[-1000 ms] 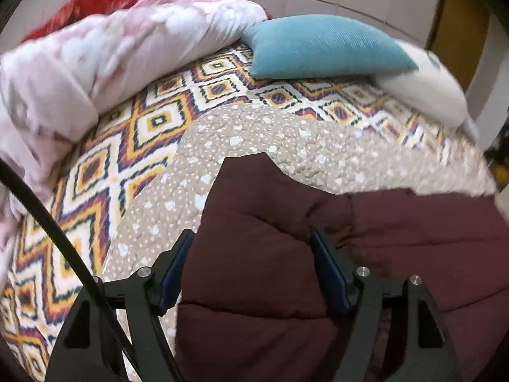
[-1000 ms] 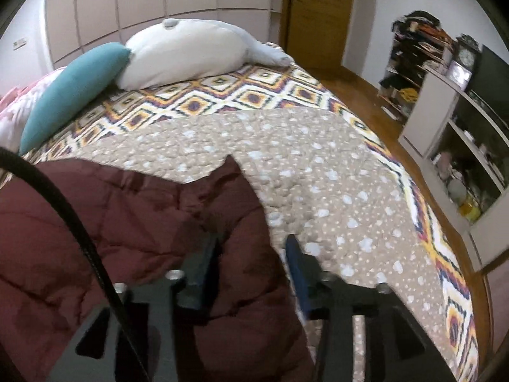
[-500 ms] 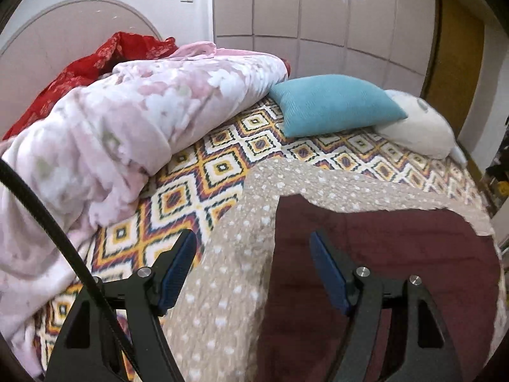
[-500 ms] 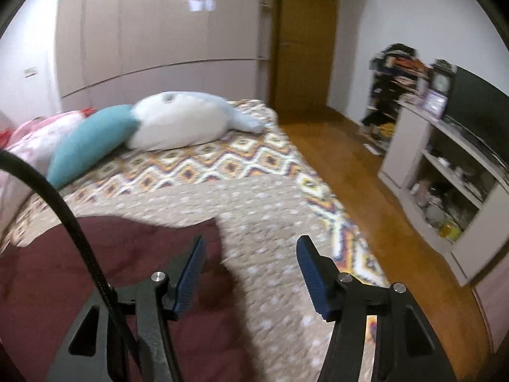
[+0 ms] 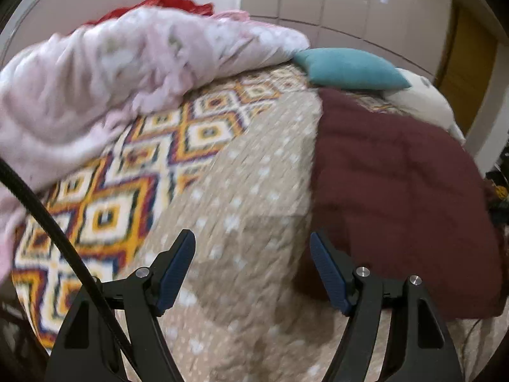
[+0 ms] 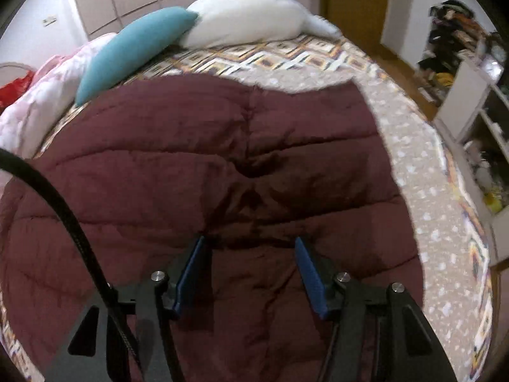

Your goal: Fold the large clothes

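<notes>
A dark maroon quilted jacket [image 6: 254, 143] lies spread flat on the beige dotted bedspread [image 5: 248, 191]. In the left wrist view the jacket [image 5: 397, 191] lies to the right of my left gripper [image 5: 253, 270]. That gripper is open over bare bedspread with nothing between its blue pads [image 5: 178, 267]. My right gripper [image 6: 251, 270] hovers over the near middle of the jacket, just short of a crease. Its jaws stand apart, and the fabric lies under them unpinched.
A pink floral blanket [image 5: 95, 79] is heaped at the left of the bed, with red cloth [image 5: 159, 3] behind it. A teal pillow [image 6: 133, 47] and a white plush cushion [image 6: 248, 16] lie at the head. Shelves [image 6: 477, 127] stand off the right side.
Both grippers have let go of the jacket. The left one moved left off it onto the bedspread. The right one lifted away and now sits over the jacket's middle. The jacket now lies flat.
</notes>
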The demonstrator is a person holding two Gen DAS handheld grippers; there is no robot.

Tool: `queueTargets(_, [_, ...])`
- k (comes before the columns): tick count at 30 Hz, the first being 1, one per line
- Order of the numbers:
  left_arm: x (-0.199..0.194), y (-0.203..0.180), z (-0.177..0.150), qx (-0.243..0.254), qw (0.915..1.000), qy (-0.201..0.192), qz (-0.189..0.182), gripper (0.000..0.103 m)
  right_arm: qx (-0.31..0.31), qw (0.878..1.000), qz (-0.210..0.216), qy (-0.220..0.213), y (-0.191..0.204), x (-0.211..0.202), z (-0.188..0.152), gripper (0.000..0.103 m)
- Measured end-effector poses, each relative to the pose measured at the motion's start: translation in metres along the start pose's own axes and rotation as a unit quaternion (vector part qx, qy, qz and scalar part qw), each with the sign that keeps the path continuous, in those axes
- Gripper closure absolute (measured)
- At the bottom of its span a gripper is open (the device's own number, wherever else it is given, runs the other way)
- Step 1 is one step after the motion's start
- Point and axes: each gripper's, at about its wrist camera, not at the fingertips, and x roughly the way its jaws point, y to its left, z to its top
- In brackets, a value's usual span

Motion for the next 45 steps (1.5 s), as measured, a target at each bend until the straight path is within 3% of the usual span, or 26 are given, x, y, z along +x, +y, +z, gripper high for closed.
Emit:
queueTargets(4, [0.007, 0.014, -0.017, -0.02, 0.9998, 0.005, -0.005, 0.029, -0.044, 0.998, 0.032, -0.04, 0.042, -0.052, 0.004, 0.045])
queueTargets(6, [0.007, 0.021, -0.023, -0.025, 0.9996, -0.008, -0.002, 0.029, -0.076, 0.993, 0.077, -0.048, 0.081, -0.078, 0.004, 0.056])
queueTargets(9, [0.012, 0.026, -0.025, -0.018, 0.9998, -0.01, 0.004, 0.029, -0.098, 0.978, 0.182, -0.025, 0.139, -0.092, -0.001, 0.072])
queueTargets(11, [0.014, 0.029, -0.023, -0.021, 0.9997, -0.009, -0.012, 0.029, -0.107, 0.965, 0.238, 0.0, 0.182, -0.084, -0.007, 0.076])
queueTargets(13, [0.011, 0.03, -0.022, -0.019, 0.9995, -0.018, -0.019, 0.029, -0.114, 0.957, 0.265, 0.022, 0.221, -0.064, -0.013, 0.077])
queueTargets(15, [0.008, 0.03, -0.022, -0.014, 0.9993, -0.03, -0.018, 0.029, -0.107, 0.955, 0.272, 0.04, 0.251, -0.039, -0.017, 0.078])
queueTargets(17, [0.003, 0.029, -0.021, -0.009, 0.9988, -0.044, -0.019, 0.029, -0.089, 0.965, 0.241, 0.054, 0.272, -0.004, -0.014, 0.078])
queueTargets(20, [-0.002, 0.03, -0.019, -0.007, 0.9979, -0.062, -0.015, 0.029, -0.05, 0.974, 0.214, 0.062, 0.281, 0.023, -0.007, 0.079])
queueTargets(22, [-0.003, 0.03, -0.018, -0.007, 0.9977, -0.066, -0.016, 0.029, -0.044, 0.976, 0.208, 0.055, 0.28, 0.019, -0.002, 0.079])
queueTargets(26, [-0.002, 0.031, -0.018, -0.01, 0.9982, -0.058, -0.016, 0.029, -0.047, 0.971, 0.231, 0.034, 0.264, -0.02, 0.002, 0.078])
queueTargets(30, [-0.007, 0.03, -0.019, -0.007, 0.9978, -0.066, -0.012, 0.029, -0.011, 0.961, 0.273, 0.03, 0.213, -0.053, 0.0, 0.071])
queueTargets(34, [-0.009, 0.025, -0.02, 0.002, 0.9977, -0.067, -0.01, 0.029, 0.017, 0.965, 0.258, 0.039, 0.157, -0.055, -0.012, 0.066])
queueTargets(40, [-0.014, 0.016, -0.023, 0.019, 0.9971, -0.073, -0.007, 0.029, 0.132, 0.974, 0.18, 0.047, 0.03, -0.03, -0.025, 0.067])
queueTargets(42, [-0.016, 0.015, -0.024, 0.021, 0.9968, -0.076, -0.008, 0.029, 0.156, 0.982, 0.101, 0.038, -0.018, -0.033, -0.032, 0.061])
queueTargets(45, [-0.017, 0.013, -0.024, 0.023, 0.9968, -0.076, -0.007, 0.029, 0.216, 0.974, 0.051, 0.04, -0.085, -0.036, -0.05, 0.062])
